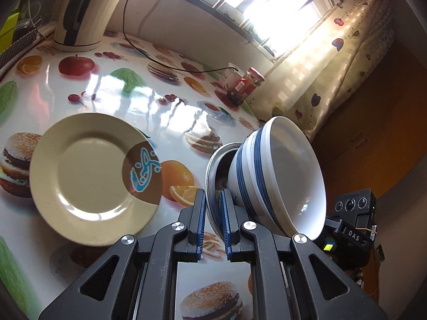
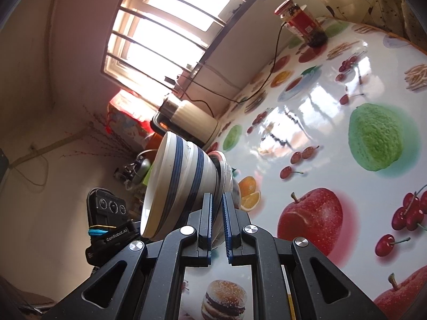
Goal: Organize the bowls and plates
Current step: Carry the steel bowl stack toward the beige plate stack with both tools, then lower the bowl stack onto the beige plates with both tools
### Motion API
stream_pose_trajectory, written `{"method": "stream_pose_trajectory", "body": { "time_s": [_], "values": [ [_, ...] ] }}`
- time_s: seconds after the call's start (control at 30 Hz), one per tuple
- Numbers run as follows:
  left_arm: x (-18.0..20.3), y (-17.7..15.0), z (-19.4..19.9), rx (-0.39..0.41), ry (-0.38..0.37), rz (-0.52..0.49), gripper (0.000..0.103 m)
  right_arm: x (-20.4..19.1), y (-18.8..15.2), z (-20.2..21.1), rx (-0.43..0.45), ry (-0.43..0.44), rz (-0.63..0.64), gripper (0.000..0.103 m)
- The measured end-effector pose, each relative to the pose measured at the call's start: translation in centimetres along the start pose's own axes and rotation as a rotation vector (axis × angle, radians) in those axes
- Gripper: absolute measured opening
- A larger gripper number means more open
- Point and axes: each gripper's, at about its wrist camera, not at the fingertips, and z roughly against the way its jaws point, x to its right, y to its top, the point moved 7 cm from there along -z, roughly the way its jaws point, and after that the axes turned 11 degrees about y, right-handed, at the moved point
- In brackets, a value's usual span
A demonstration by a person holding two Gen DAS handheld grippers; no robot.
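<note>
A white bowl with blue stripes rests in a shallow metal dish, and both are held above the table. My left gripper is shut on one side of the dish's rim. On the opposite side, my right gripper is shut on the rim. Each view shows the other gripper's camera block beyond the bowl. A beige plate with a brown patch and a blue motif lies flat on the table, to the left of my left gripper.
The table has a glossy fruit-and-burger print cloth. A cream kettle stands at the back with a black cable trailing across. A red-labelled jar stands by the window wall, near a curtain.
</note>
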Motion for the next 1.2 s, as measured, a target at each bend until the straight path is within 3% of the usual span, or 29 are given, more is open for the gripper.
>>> {"method": "stream_pose_trajectory", "body": {
  "time_s": [1.2],
  "values": [
    [-7.3,1.6,2.0,0.059,0.093,0.1,0.011,-0.9,-0.4,-9.0,-0.143,0.047,-0.002,0.01]
  ]
}}
